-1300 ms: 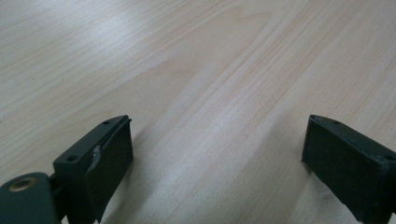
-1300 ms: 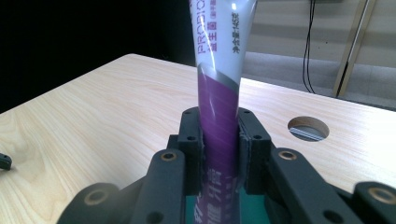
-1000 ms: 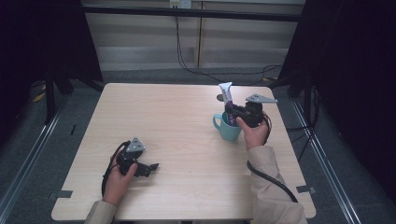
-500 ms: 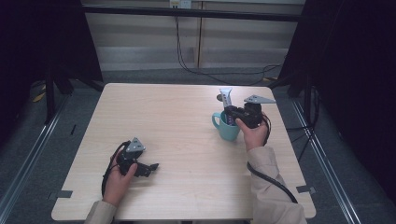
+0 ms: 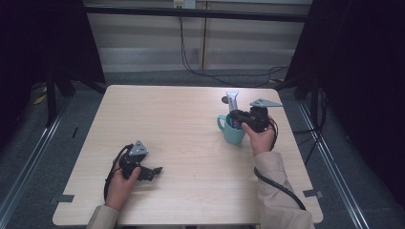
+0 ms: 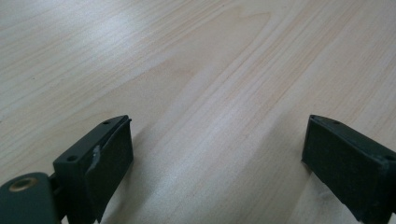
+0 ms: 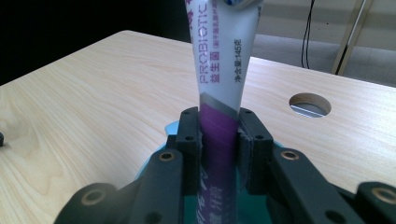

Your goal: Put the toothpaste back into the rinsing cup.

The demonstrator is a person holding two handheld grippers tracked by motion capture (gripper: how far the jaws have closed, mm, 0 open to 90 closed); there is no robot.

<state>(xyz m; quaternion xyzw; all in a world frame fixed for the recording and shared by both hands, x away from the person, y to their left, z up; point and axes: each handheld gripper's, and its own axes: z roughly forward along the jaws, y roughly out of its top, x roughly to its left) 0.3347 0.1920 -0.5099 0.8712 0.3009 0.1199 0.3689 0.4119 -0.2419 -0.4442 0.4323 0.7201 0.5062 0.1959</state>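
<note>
A white and purple toothpaste tube point(image 5: 232, 101) stands upright in a teal mug point(image 5: 231, 134) on the right side of the wooden table point(image 5: 181, 119). My right gripper point(image 5: 235, 117) hovers over the mug's mouth. In the right gripper view its jaws point(image 7: 218, 135) press on the tube's purple lower part point(image 7: 222, 60), with the mug's rim point(image 7: 171, 127) just below. My left gripper point(image 5: 154, 172) rests low on the table at the front left. Its jaws point(image 6: 217, 158) stand wide open over bare wood with nothing between them.
A round cable hole point(image 5: 225, 100) lies in the tabletop just behind the mug, also seen from the right gripper point(image 7: 310, 103). Cables run from both grippers toward the front edge. Dark curtains and floor rails flank the table.
</note>
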